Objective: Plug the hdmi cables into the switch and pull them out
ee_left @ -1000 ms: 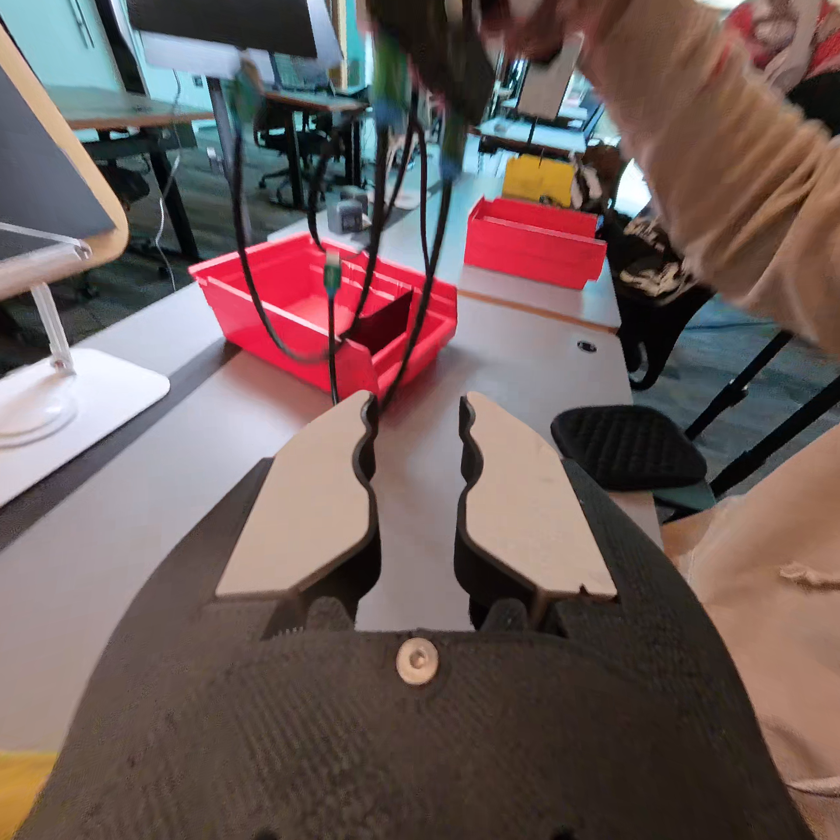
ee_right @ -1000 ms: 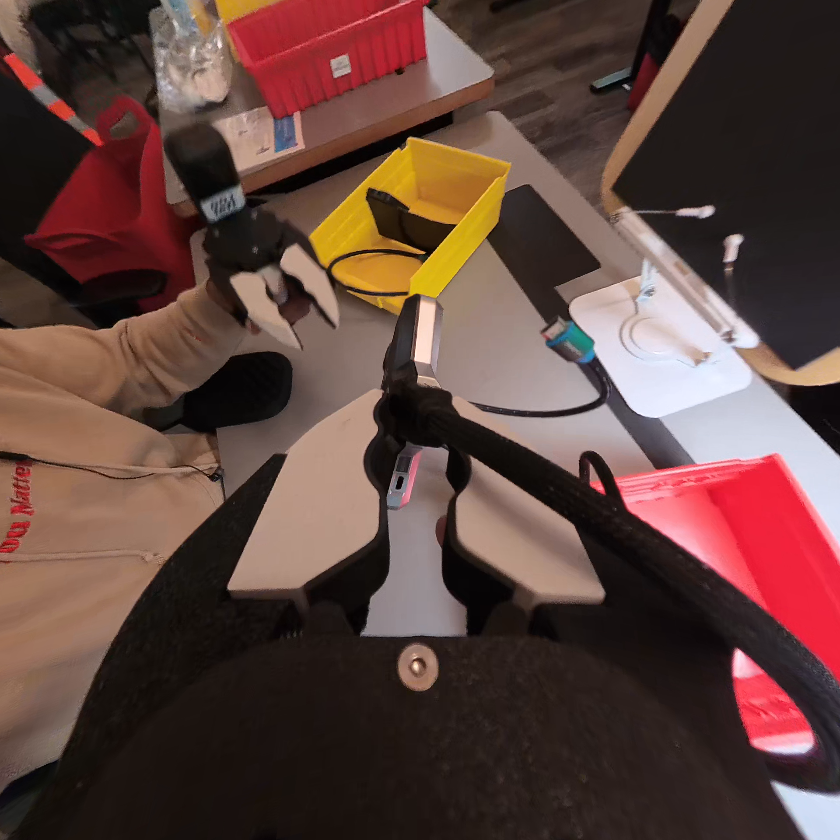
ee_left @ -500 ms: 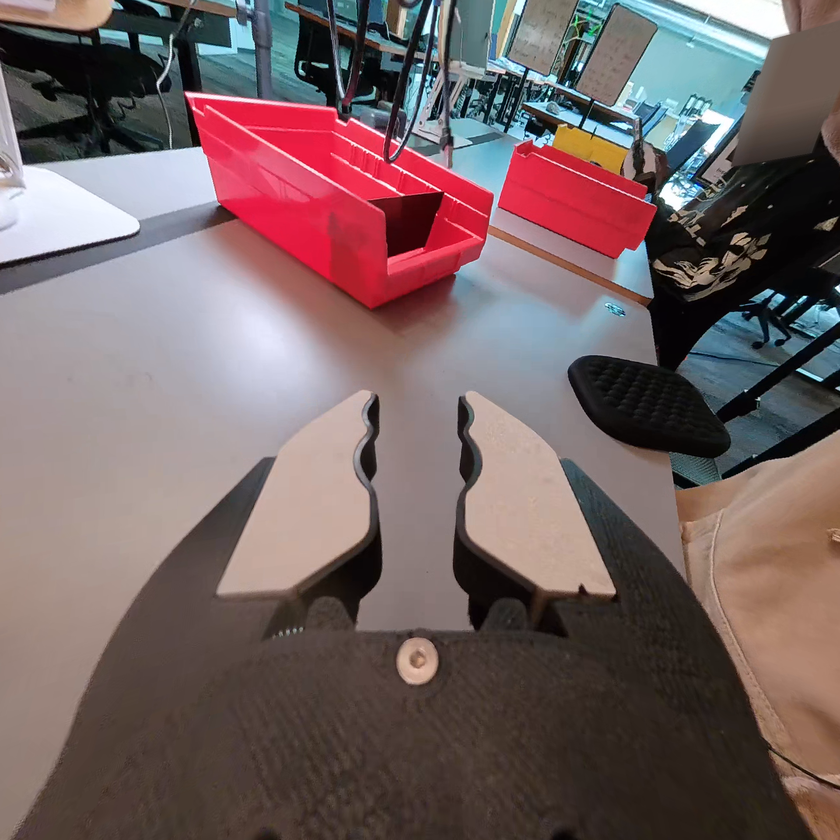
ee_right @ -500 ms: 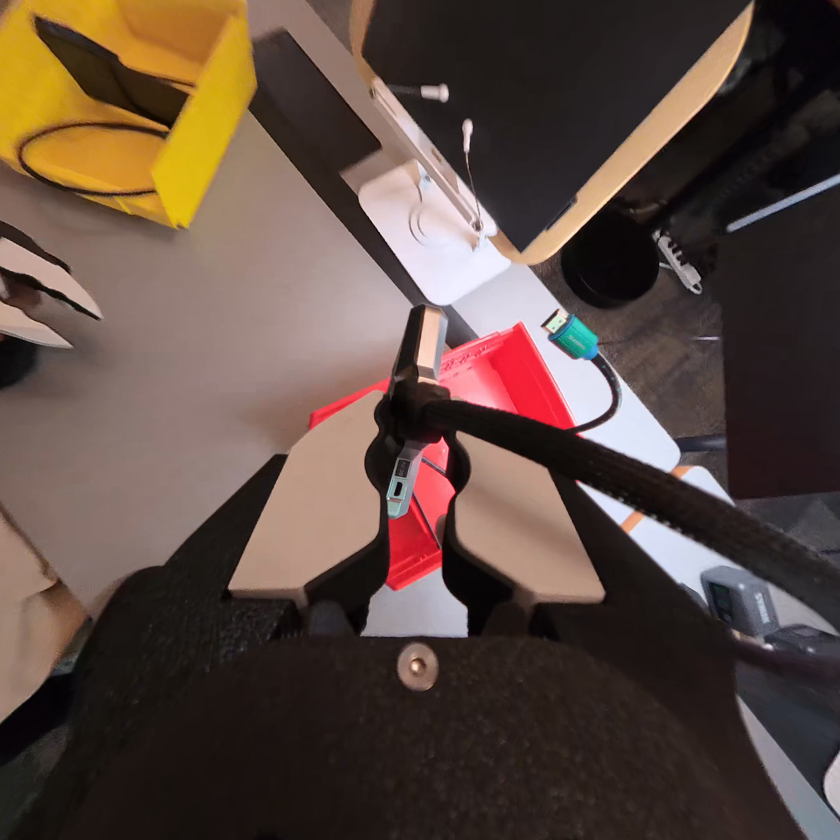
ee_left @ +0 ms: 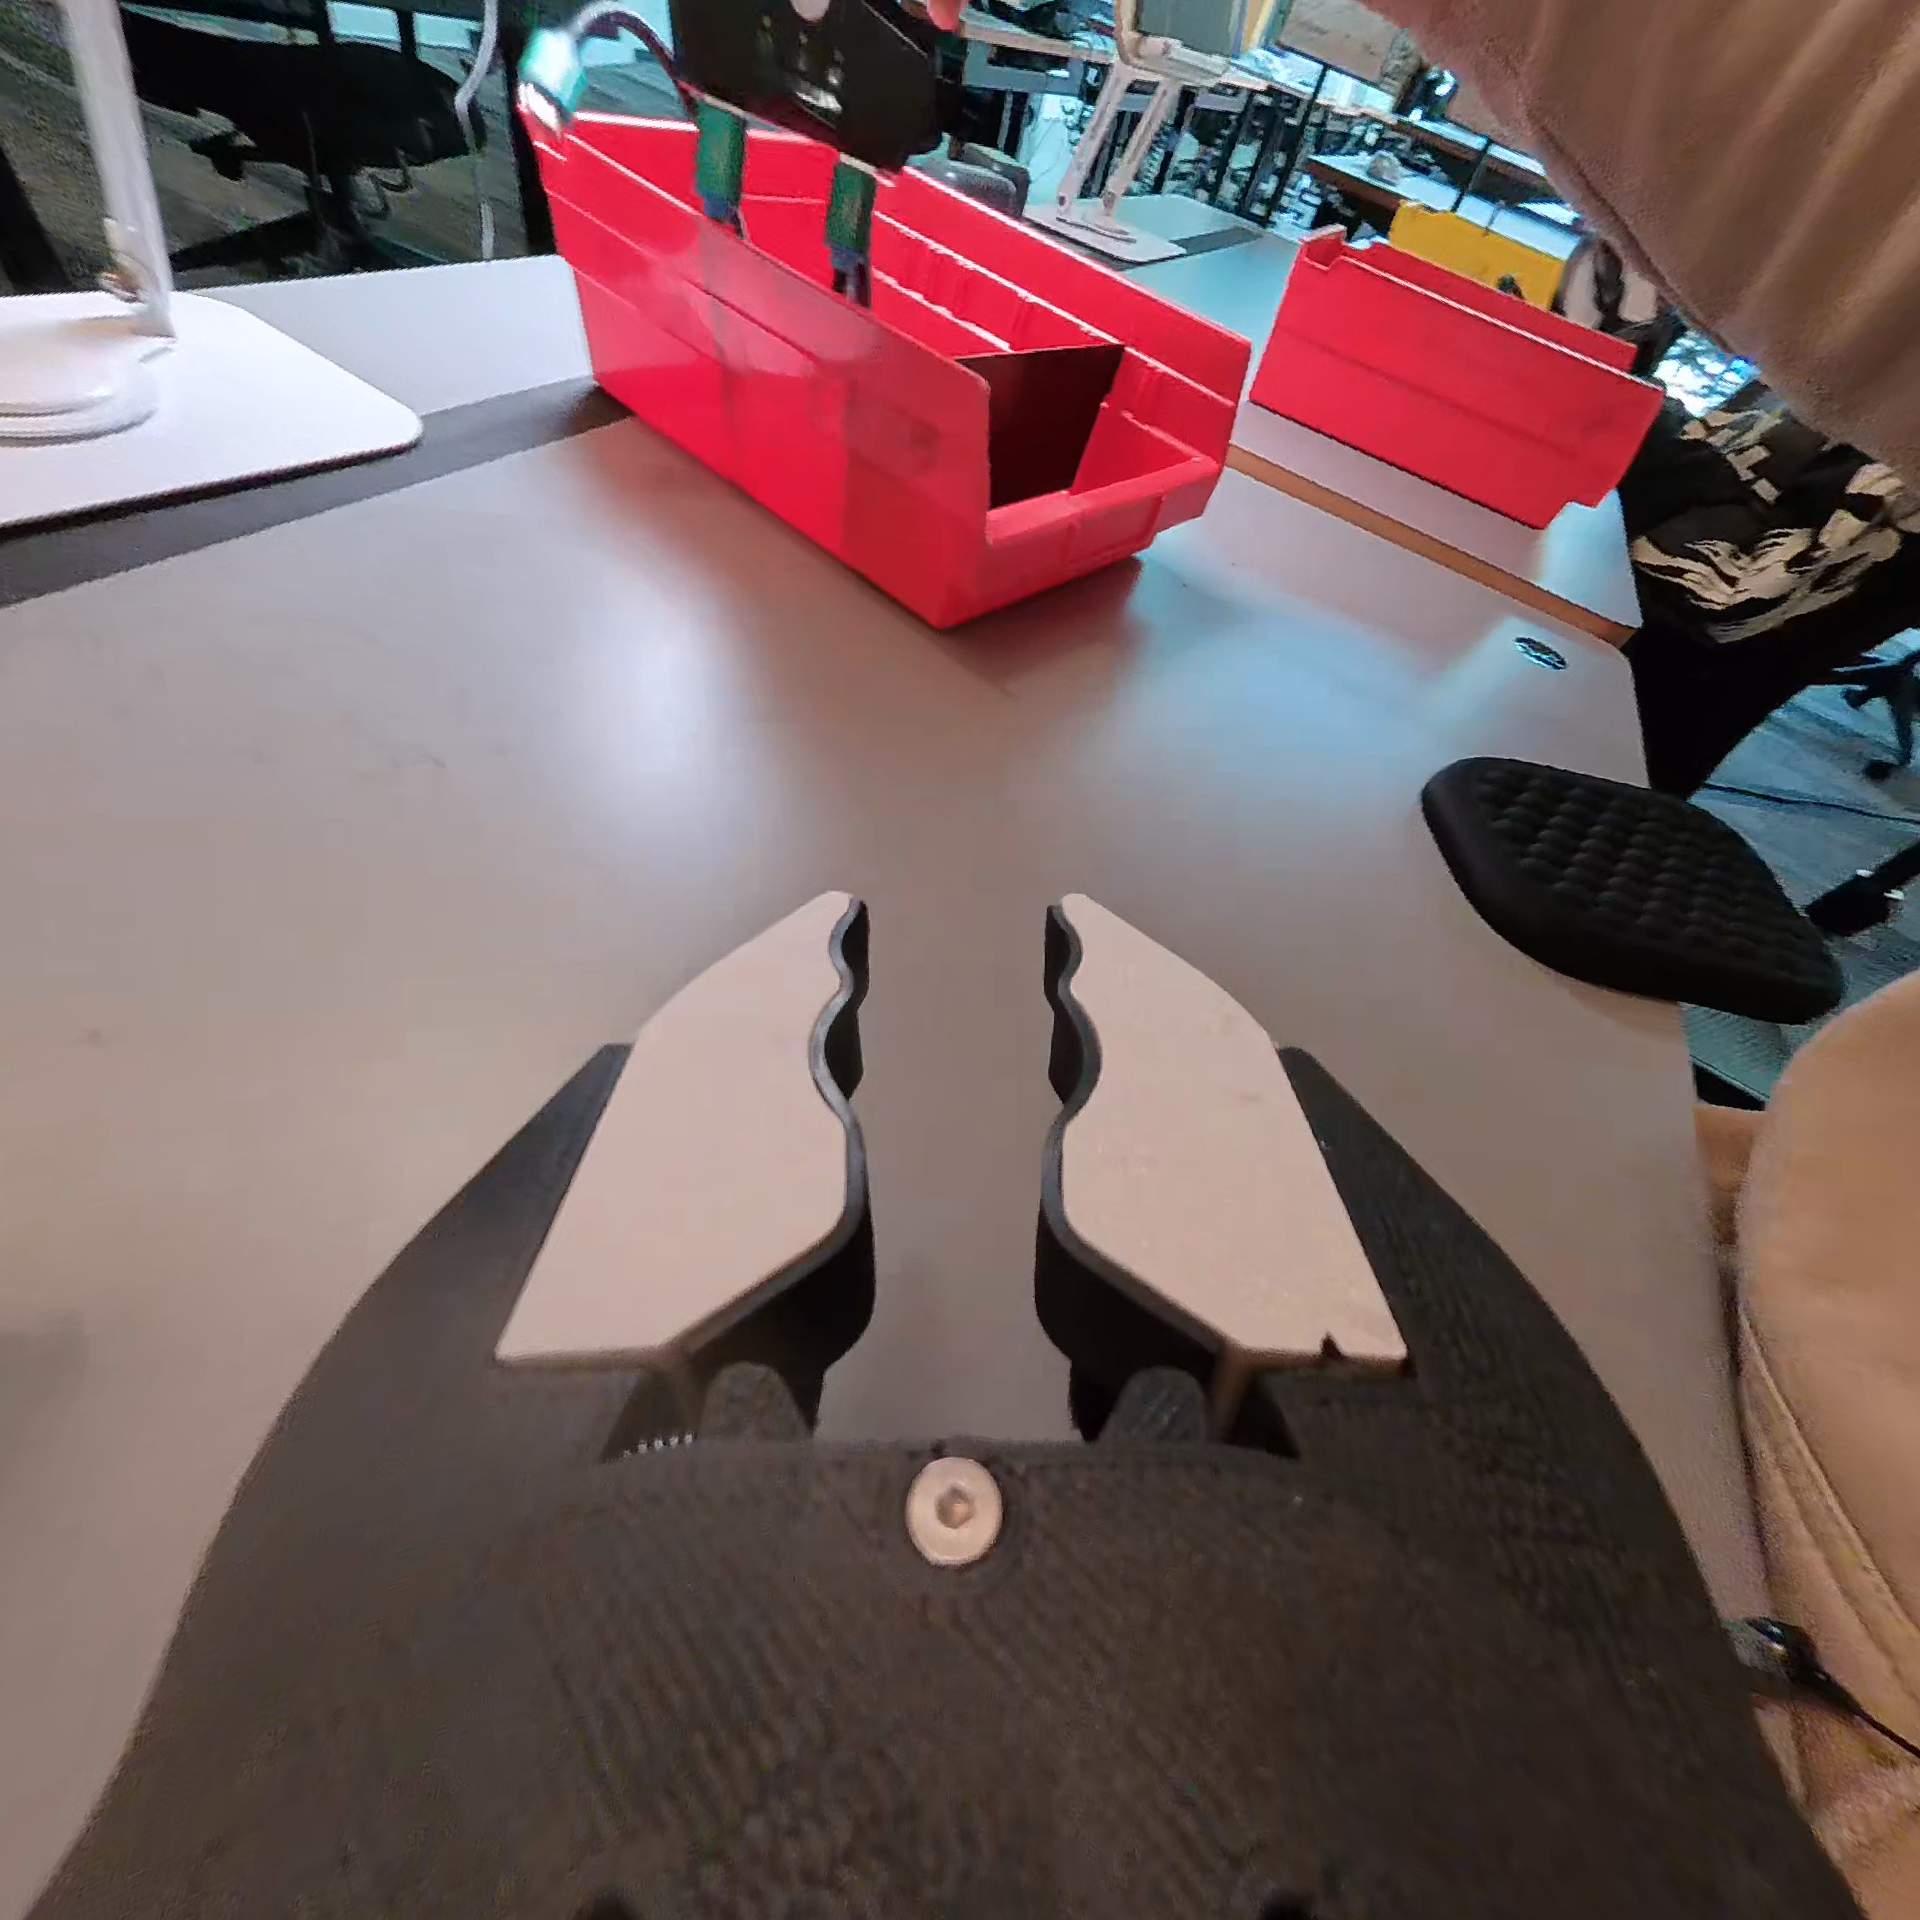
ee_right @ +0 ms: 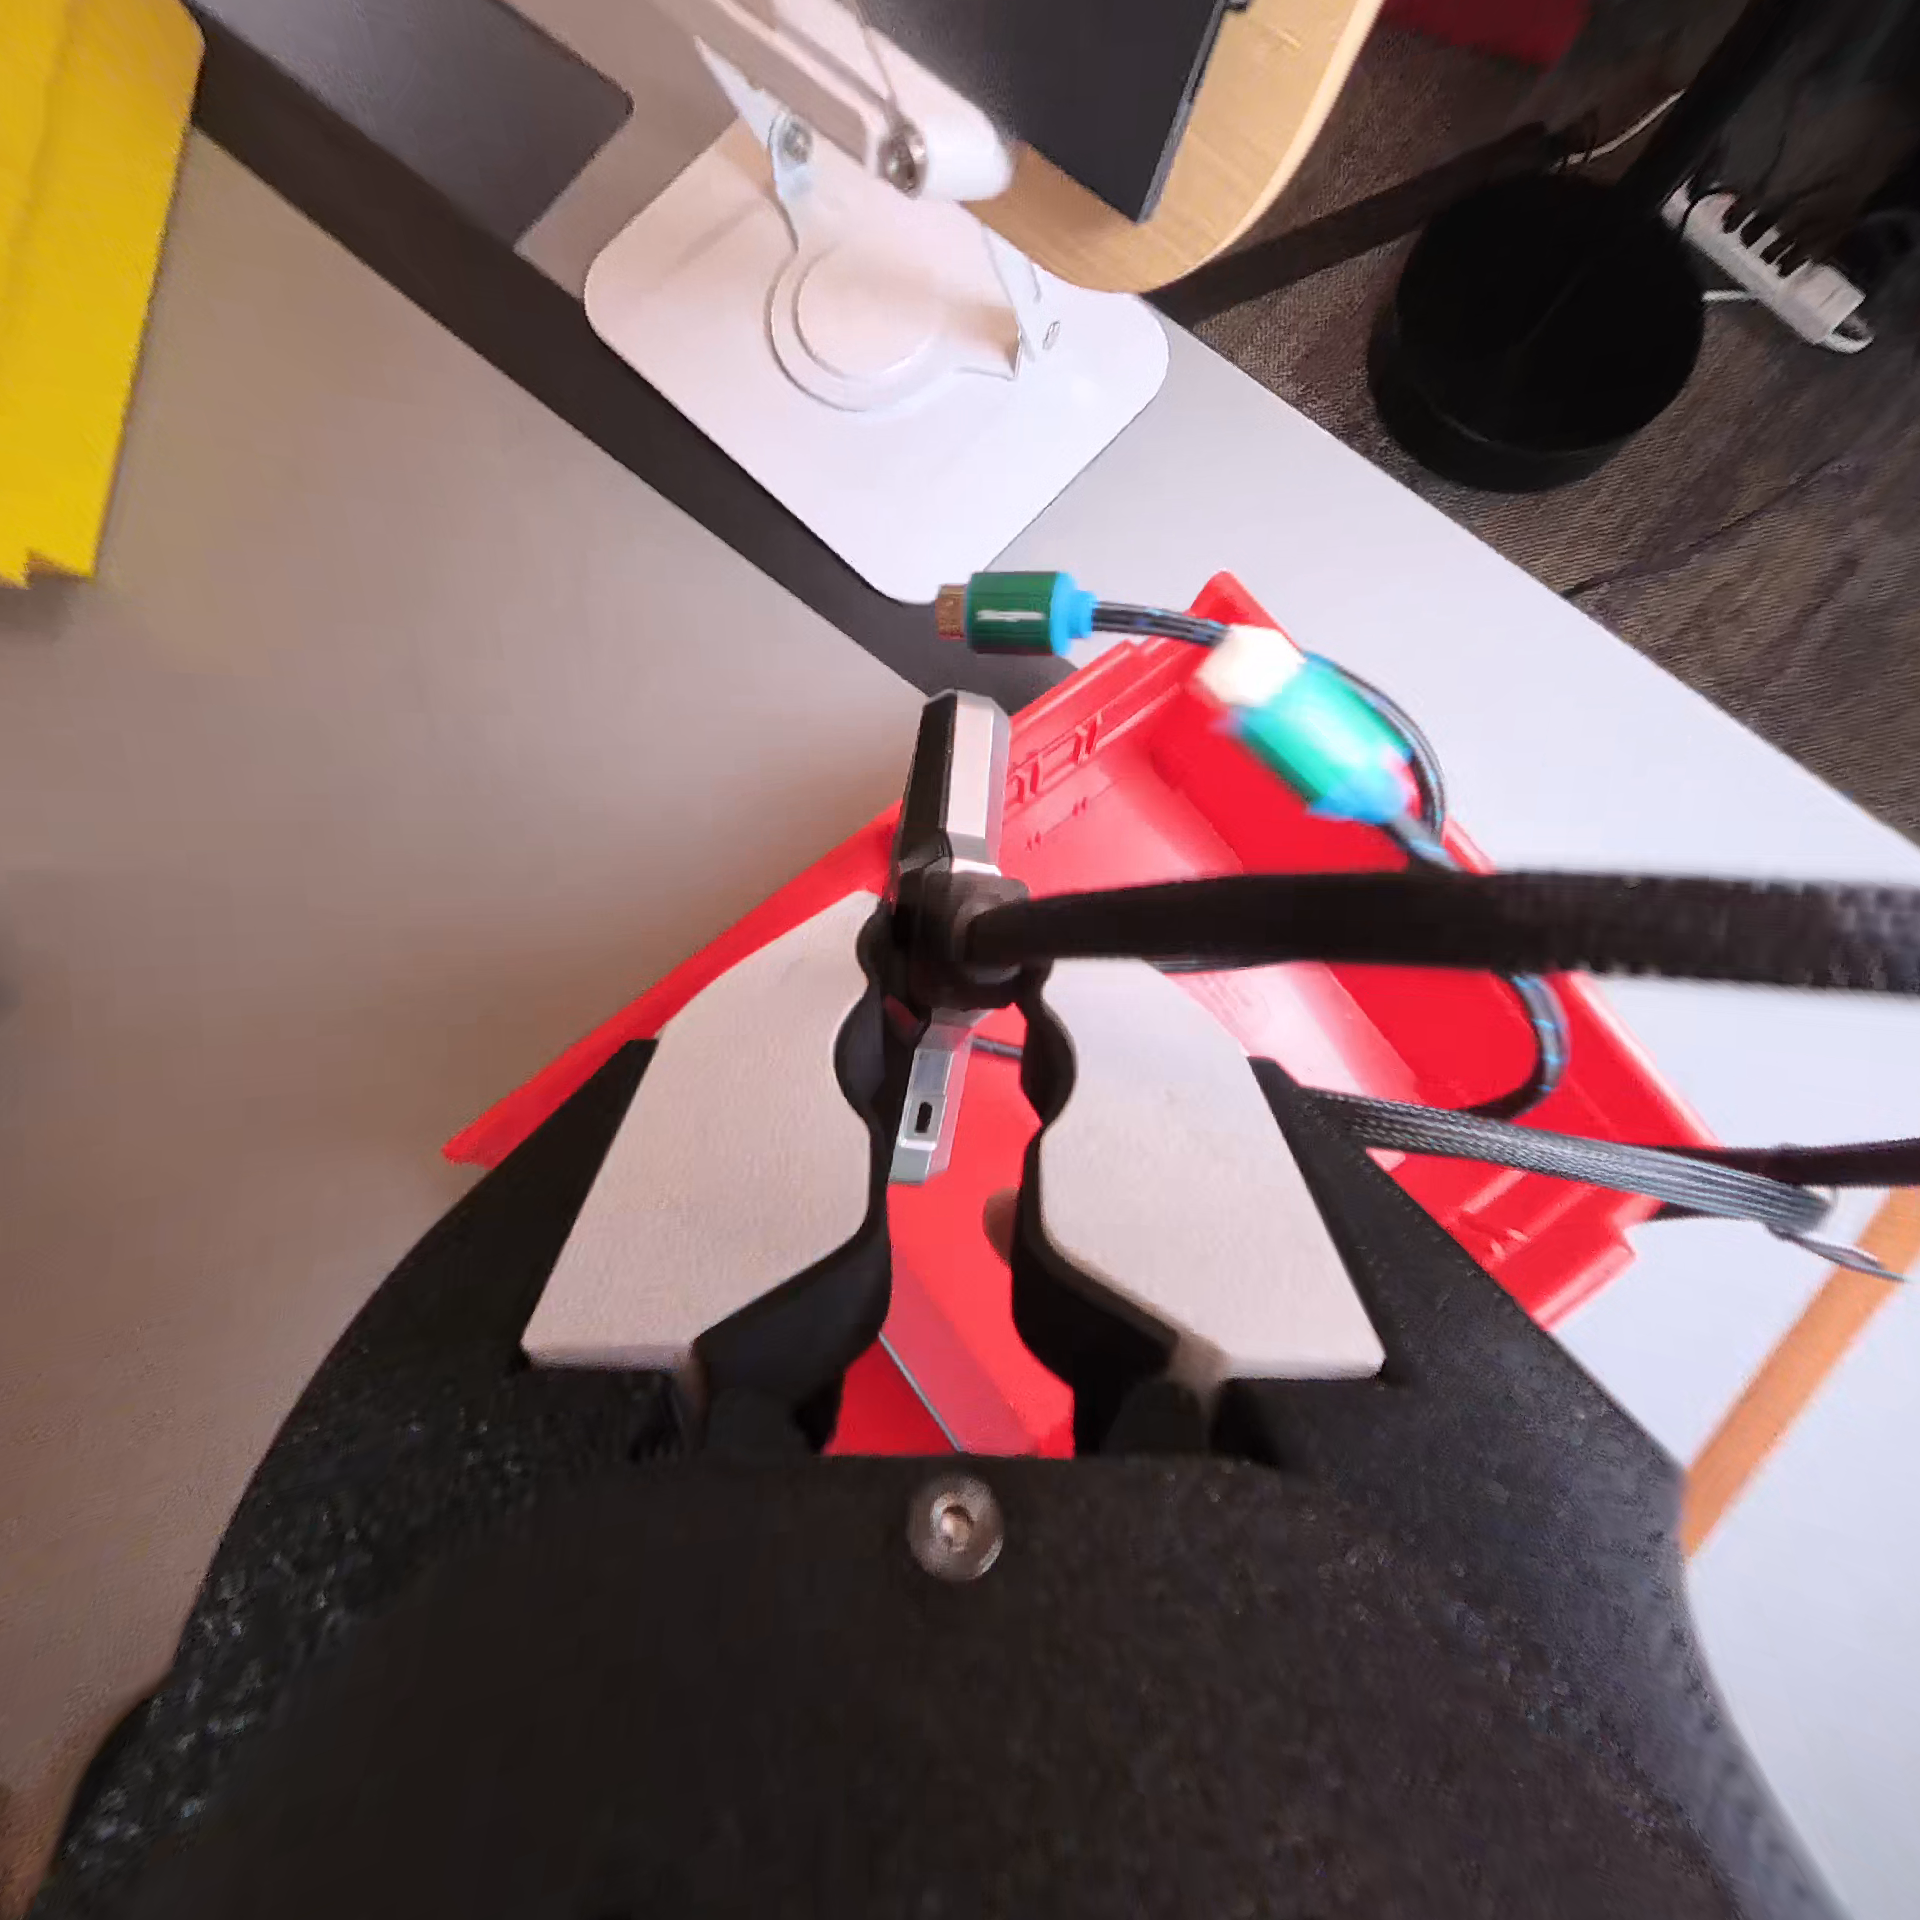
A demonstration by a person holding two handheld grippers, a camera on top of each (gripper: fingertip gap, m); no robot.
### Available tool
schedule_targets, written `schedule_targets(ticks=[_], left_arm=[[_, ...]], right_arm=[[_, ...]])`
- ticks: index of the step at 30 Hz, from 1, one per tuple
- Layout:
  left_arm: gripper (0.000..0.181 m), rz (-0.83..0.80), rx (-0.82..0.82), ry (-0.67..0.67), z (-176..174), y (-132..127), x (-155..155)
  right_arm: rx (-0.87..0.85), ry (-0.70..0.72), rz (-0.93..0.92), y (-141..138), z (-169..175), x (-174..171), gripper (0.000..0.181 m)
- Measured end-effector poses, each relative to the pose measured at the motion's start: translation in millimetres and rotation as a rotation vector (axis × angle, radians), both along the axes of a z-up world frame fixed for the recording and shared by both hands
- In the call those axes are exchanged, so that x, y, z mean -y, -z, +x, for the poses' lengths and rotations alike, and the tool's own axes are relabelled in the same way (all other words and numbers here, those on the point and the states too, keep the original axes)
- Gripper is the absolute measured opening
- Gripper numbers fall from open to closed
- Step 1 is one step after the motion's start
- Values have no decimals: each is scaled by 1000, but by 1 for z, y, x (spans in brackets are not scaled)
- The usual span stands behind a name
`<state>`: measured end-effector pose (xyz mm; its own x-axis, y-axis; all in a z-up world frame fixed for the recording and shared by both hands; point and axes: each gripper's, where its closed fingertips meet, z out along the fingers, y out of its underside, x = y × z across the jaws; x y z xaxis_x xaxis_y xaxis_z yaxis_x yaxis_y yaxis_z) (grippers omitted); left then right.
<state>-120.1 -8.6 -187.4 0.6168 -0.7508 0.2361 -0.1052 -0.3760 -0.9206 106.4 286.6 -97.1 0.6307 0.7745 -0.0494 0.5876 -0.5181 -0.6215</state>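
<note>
My right gripper (ee_right: pixel 951 935) is shut on the HDMI switch (ee_right: pixel 977 790), a small silver and black box with a thick black braided cable (ee_right: pixel 1455 920) leading off to the right. Two green HDMI plugs with blue collars (ee_right: pixel 1013 613) (ee_right: pixel 1320 738) hang loose beside it above the red bin (ee_right: pixel 1132 821). In the left wrist view the right gripper (ee_left: pixel 821 73) is above the red bin (ee_left: pixel 790 436), with green plugs (ee_left: pixel 720 166) pointing down under it. My left gripper (ee_left: pixel 951 914) is open and empty, low over the grey table.
A white monitor stand base (ee_right: pixel 883 343) sits beyond the bin, and it also shows in the left wrist view (ee_left: pixel 187 405). A yellow bin (ee_right: pixel 62 312) is at the left. A second red bin (ee_left: pixel 1444 384) and a black padded armrest (ee_left: pixel 1621 894) are to the right. Across from one pair of fingers to the other is roughly 40 centimetres. The black padded armrest (ee_left: pixel 1621 894) is about 30 centimetres from my left fingertips and 45 centimetres from my right.
My right gripper has carried the switch and its dangling cables away from the yellow bin and down over the red bin. My left gripper has dropped closer to the table and stays open.
</note>
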Motion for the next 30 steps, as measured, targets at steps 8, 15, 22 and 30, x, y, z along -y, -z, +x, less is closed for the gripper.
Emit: schedule_targets(ticks=[8, 15, 22, 30], left_arm=[[35, 60, 4, -124, -25, -9, -11], [35, 81, 17, -157, -34, -14, -10], [36, 97, 18, -179, -40, -18, -10], [36, 112, -1, -220, -48, -20, -12]], right_arm=[[-243, 137, -154, 18, 4, -21, 22], [-335, 370, -111, 24, 36, -43, 35], [-249, 383, 14, 9, 61, -29, 45], [-359, 287, 180, -27, 68, 41, 46]])
